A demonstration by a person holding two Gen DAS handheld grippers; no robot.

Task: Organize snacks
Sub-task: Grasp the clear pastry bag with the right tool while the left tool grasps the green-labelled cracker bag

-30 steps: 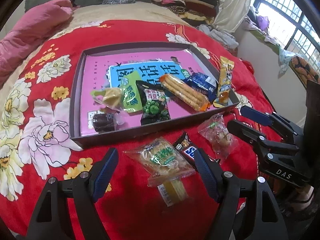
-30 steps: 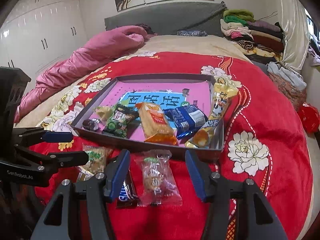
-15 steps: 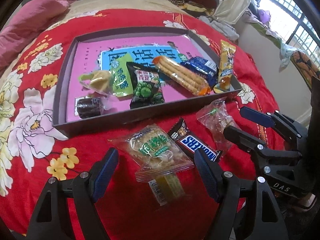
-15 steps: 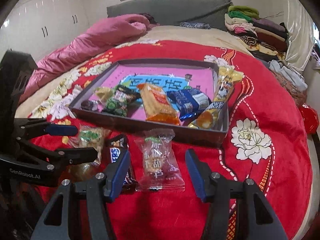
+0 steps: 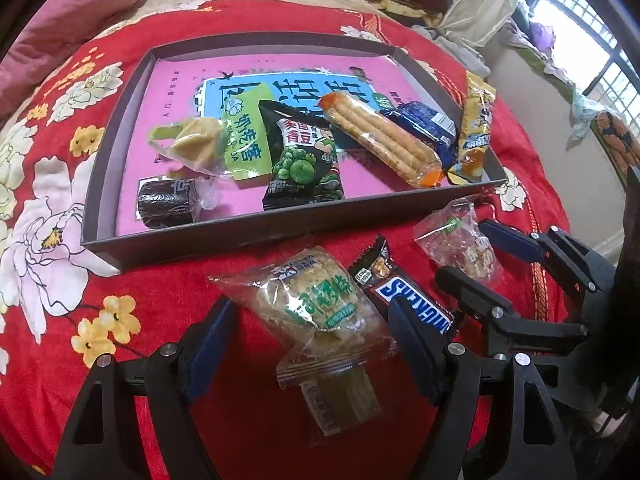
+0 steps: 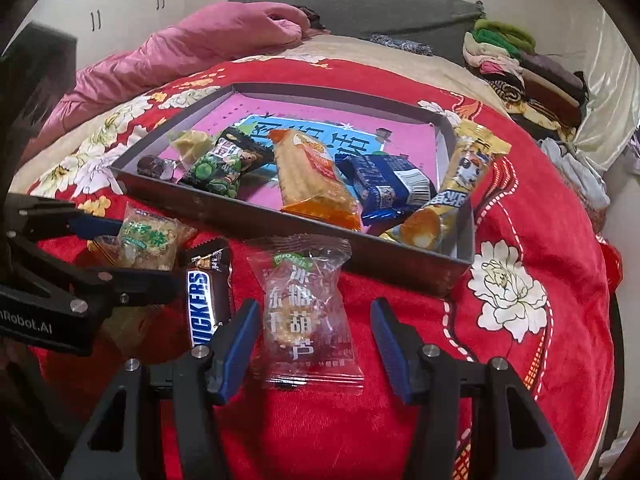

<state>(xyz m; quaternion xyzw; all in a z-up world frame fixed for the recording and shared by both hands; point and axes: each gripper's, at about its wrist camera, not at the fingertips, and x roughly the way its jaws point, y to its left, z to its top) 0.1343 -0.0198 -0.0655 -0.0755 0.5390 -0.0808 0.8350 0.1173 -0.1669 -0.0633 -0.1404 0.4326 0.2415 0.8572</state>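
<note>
Closing in since a second ago, both open grippers, left gripper (image 5: 312,344) and right gripper (image 6: 312,344), now straddle the rice-cake packet (image 5: 320,304) and candy bag (image 6: 308,312) at 6 o'clock of the tray (image 5: 200,240), so grasps look imminent

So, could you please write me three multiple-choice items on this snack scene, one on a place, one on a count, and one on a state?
1. Where does the Snickers bar lie?
A. in the tray
B. on the red blanket in front of the tray
C. on the pink quilt

2. How many snack packets lie outside the tray, on the blanket?
A. one
B. two
C. four

3. How is the right gripper?
A. open, around the clear candy packet
B. shut on the Snickers bar
C. shut and empty

Answers: 1 B, it rests on the red blanket below the tray wall. 2 C, the rice cracker packet, a small yellow packet under it, the Snickers bar and the clear candy packet. 3 A, its blue pads stand apart on either side of that packet.
</note>
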